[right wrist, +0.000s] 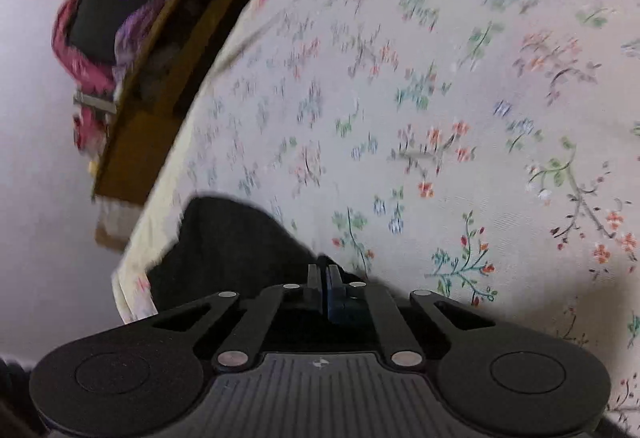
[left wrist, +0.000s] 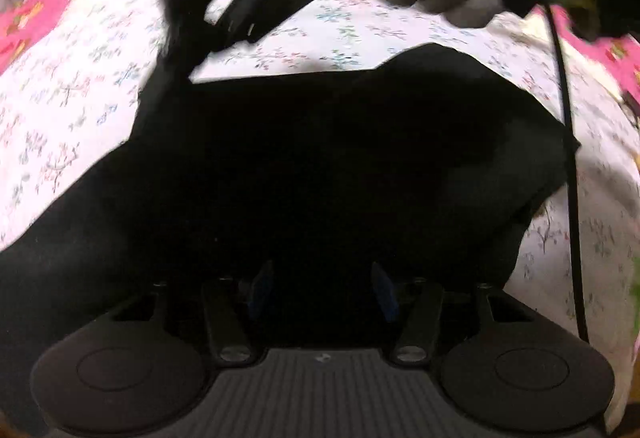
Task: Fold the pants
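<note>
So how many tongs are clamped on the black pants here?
1. The right tongs are shut on the pants; the left tongs sit open over them, gripping nothing.

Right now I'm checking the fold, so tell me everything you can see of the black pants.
The black pants look like soft, matte dark fabric, spread flat on the floral bedsheet with an angled far edge. The left gripper hovers open above them. The right gripper is closed on a raised fold of the cloth near the bed's edge.
</note>
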The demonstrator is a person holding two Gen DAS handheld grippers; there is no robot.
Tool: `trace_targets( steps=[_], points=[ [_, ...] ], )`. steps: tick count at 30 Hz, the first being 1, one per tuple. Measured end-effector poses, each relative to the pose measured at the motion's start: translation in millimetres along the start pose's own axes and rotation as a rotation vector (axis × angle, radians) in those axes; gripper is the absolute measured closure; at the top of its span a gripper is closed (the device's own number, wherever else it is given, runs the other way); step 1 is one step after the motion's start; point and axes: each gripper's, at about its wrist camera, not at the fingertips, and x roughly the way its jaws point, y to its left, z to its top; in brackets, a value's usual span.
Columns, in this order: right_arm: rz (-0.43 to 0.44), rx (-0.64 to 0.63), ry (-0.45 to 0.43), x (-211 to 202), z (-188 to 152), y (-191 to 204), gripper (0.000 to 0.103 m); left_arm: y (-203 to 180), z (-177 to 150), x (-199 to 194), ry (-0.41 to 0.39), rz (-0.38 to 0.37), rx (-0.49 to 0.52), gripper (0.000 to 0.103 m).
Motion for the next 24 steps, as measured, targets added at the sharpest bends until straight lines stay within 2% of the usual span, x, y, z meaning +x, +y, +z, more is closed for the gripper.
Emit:
trace_targets(
  steps=[3, 5, 6, 8, 10, 11, 12, 14, 16, 17, 18, 20, 24],
  points=[
    [0.014, 0.115, -0.186, -32.4, 4.6, -14.4, 0.103, 6.9, -12.4, -0.4, -0.032, -0.012, -0.039, 0.039],
    [-0.042, 0.119, -0.247, -45.3, 4.2, -15.5, 0.103, 6.5, -17.1, -1.4, -0.049, -0.005, -0.030, 0.039],
    [-0.059, 0.106, -0.239, -45.4, 4.0, -12.7, 0.103, 6.5, -18.7, -2.1, -0.051, -0.002, -0.029, 0.039],
    [-0.090, 0.043, -0.193, -35.7, 2.1, -1.0, 0.103, 4.3, -23.6, -5.5, -0.059, 0.004, -0.032, 0.039],
    [-0.113, -0.028, -0.088, -12.0, 0.1, 12.6, 0.099, -0.3, -27.3, -3.6, -0.070, 0.015, -0.022, 0.039],
    [-0.112, -0.052, -0.042, -1.3, -0.7, 15.7, 0.090, -3.1, -31.2, -4.8, -0.074, 0.019, -0.013, 0.039],
    [-0.102, -0.068, 0.012, 11.7, -0.7, 18.7, 0.076, -3.6, -33.1, -5.3, -0.077, 0.020, -0.013, 0.039],
    [-0.073, -0.078, 0.116, 30.5, 5.6, 19.8, 0.069, -6.2, -35.1, -3.4, -0.084, 0.019, -0.020, 0.038],
    [-0.080, -0.097, 0.182, 40.6, 14.1, 20.0, 0.074, -21.5, -42.1, -13.8, -0.094, 0.021, -0.016, 0.038],
    [-0.094, -0.093, 0.183, 41.6, 16.2, 19.0, 0.091, -21.9, -42.7, -14.3, -0.096, 0.020, -0.015, 0.038],
    [-0.094, -0.075, 0.200, 41.9, 17.6, 16.5, 0.103, -21.9, -43.5, -14.4, -0.098, 0.018, -0.015, 0.038],
    [-0.108, -0.037, 0.191, 40.6, 20.2, 11.1, 0.103, -21.8, -45.6, -12.5, -0.105, 0.015, -0.014, 0.037],
    [-0.260, 0.000, 0.036, 31.4, 18.0, -5.0, 0.103, -29.3, -42.7, -18.7, -0.097, 0.033, 0.003, 0.036]
  ],
)
